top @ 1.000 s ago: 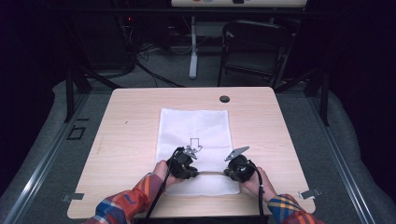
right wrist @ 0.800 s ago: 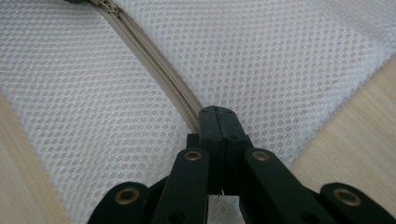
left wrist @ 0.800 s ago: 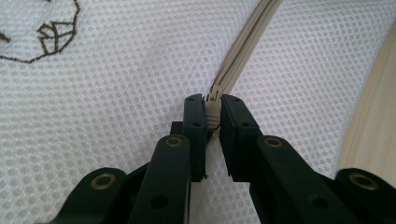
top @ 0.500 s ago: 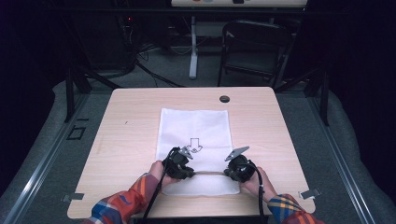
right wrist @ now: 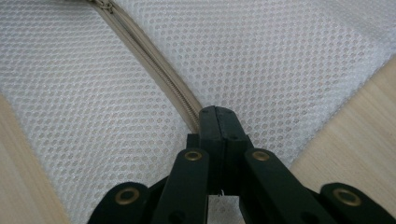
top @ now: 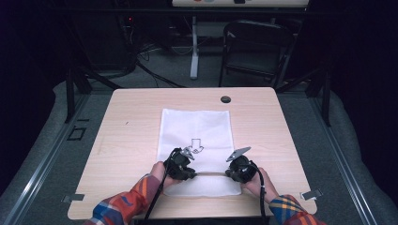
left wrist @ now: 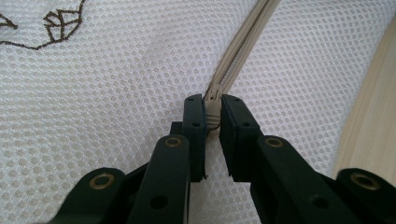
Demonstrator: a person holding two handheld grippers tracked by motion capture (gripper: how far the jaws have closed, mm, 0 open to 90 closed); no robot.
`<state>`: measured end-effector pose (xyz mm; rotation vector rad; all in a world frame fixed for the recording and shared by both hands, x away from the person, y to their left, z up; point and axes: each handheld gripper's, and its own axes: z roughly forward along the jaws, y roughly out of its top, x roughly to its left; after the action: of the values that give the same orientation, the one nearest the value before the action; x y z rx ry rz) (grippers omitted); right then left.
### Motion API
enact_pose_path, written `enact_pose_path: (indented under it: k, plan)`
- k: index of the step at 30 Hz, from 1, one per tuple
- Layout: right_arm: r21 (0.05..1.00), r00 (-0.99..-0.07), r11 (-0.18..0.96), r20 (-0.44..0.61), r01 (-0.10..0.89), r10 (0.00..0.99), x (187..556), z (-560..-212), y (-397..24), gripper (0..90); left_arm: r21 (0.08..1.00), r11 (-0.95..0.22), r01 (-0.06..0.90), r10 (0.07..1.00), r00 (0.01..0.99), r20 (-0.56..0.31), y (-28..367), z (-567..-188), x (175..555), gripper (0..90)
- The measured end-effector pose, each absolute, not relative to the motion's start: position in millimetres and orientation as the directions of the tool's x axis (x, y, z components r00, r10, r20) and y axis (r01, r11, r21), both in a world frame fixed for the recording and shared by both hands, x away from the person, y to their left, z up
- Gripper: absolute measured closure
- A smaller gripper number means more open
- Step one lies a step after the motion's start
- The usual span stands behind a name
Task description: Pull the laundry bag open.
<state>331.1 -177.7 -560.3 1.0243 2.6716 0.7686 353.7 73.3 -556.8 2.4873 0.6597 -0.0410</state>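
The left gripper [left wrist: 212, 122] is clamping the beige zipper slider [left wrist: 213, 109] between its two black jaws, the pads pressing on either side of it, and in the left gripper view the zipper [left wrist: 243, 49] is running away from the jaws toward the top of the frame, its two tapes lying close together. Over on the other side, the right gripper [right wrist: 215, 122] is squeezing its jaws tight together on the end of the same zipper [right wrist: 154, 60], pinching the tape and the mesh right where the beige line meets the pads. Both are working on a white mesh bag [top: 197, 136] that is lying flat in the middle of the wooden table [top: 122, 126], with the zipper crossing it near the edge closest to the person. From the high view the left gripper [top: 180, 165] and the right gripper [top: 240, 168] are sitting well apart along that zipper line, one toward each side of the bag, each held in a hand coming out of a plaid sleeve [top: 126, 206]. A black arrow drawing [top: 196, 145] is showing on the bag just beyond the left gripper, and a small dark round cap [top: 225, 99] is sitting in the table near its far edge
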Motion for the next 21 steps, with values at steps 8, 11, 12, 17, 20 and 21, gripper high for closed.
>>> enact_pose_path:
  k: [8,11,12,17,20,21]
  plan:
    - [0.524,-0.743,0.629,0.012,0.574,0.669,331.4,-560.5,-178.3,90.0,0.507,-0.735,0.450,0.447,0.884,-0.137,65.3,-559.1,352.2,79.6]
    - [0.523,-0.742,0.627,0.016,0.577,0.670,331.7,-560.5,-178.9,90.0,0.502,-0.737,0.453,0.456,0.881,-0.125,64.3,-558.4,350.7,81.1]
    - [0.524,-0.742,0.626,0.016,0.577,0.670,331.6,-560.5,-178.9,90.0,0.496,-0.743,0.449,0.454,0.883,-0.119,64.2,-557.7,350.4,81.3]
    - [0.526,-0.742,0.624,0.019,0.578,0.671,331.8,-560.9,-179.4,90.0,0.482,-0.747,0.458,0.461,0.879,-0.121,67.8,-555.6,350.0,81.5]
    - [0.521,-0.745,0.630,0.019,0.576,0.667,332.1,-560.6,-179.8,90.0,0.487,-0.735,0.472,0.470,0.872,-0.135,71.0,-555.7,350.8,81.5]
    - [0.522,-0.741,0.626,0.018,0.579,0.671,331.7,-560.7,-179.4,90.0,0.488,-0.736,0.469,0.468,0.873,-0.134,71.0,-555.5,350.5,81.5]
